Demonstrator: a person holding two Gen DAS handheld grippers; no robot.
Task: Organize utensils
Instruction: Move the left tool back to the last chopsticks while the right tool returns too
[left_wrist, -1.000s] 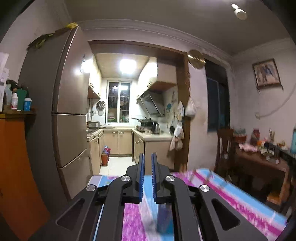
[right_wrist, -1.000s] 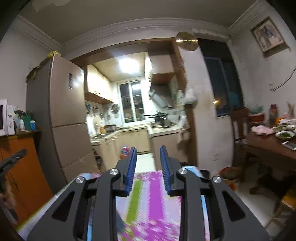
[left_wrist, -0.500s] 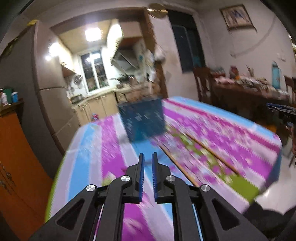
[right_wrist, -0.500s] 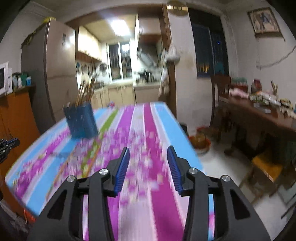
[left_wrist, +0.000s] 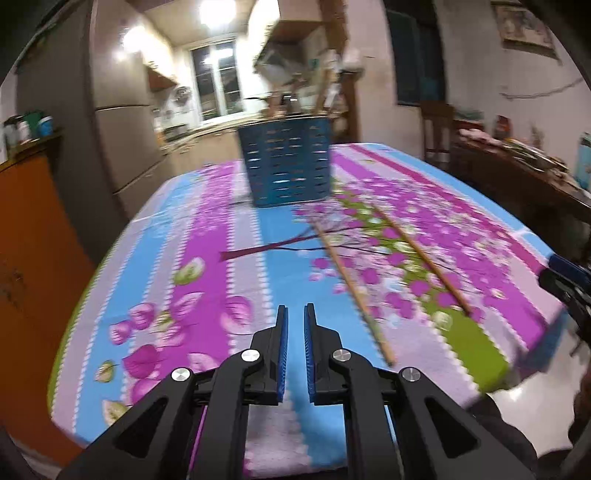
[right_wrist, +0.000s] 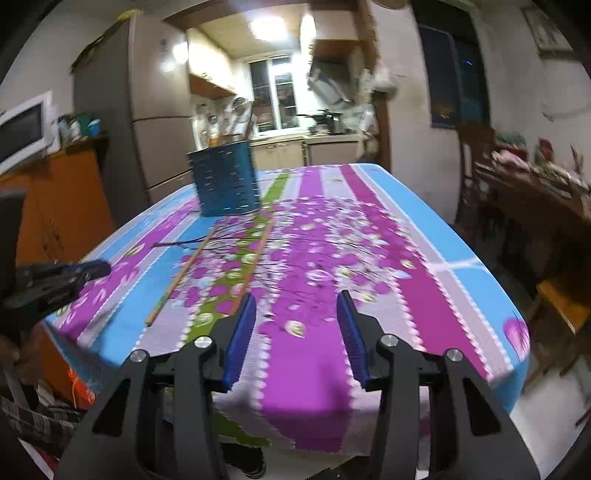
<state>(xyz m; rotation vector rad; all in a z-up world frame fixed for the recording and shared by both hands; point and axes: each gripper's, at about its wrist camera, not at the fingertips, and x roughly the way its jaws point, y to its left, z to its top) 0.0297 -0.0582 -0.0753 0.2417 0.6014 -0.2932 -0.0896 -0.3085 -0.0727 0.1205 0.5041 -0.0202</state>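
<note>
Right wrist view suggests the approach step: the right gripper, fingers wide apart and holding nothing, must next reach the chopstick probably lying ahead-left.

No lettering, label, brand or number can be read anywhere in either wrist view.

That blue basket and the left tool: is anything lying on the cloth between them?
In the left wrist view, only bare flowered tablecloth lies between the basket and the left tool. Two chopsticks lie off to the right.
</note>
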